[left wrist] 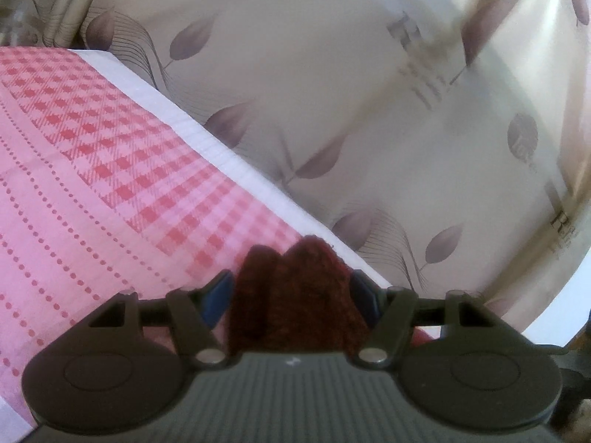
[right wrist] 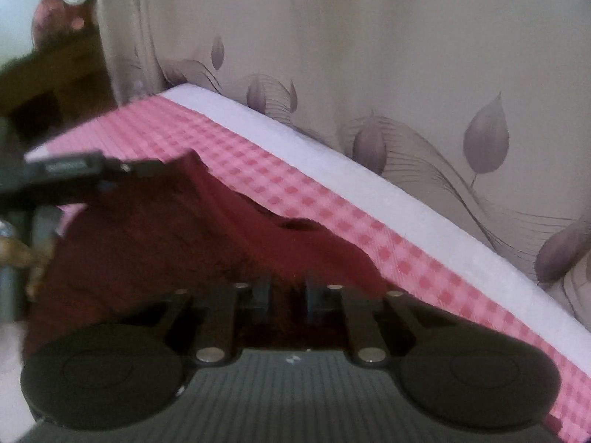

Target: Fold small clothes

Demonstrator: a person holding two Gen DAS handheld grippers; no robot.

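A dark red garment (right wrist: 177,243) is held up over the pink checked cloth (right wrist: 295,184). In the left wrist view my left gripper (left wrist: 291,291) is shut on a bunched fold of the garment (left wrist: 295,302), with cloth filling the gap between the blue-padded fingers (left wrist: 218,295). In the right wrist view my right gripper (right wrist: 286,295) is shut on the garment's near edge, fingers close together. The left gripper (right wrist: 122,168) also shows at the left of that view, holding the garment's far corner. The garment sags between the two grippers.
The pink checked cloth (left wrist: 110,170) covers a surface with a white border (left wrist: 236,162), which also shows in the right wrist view (right wrist: 369,177). A beige curtain with purple leaves (left wrist: 369,110) hangs behind it. Dark wooden furniture (right wrist: 55,85) stands at the far left.
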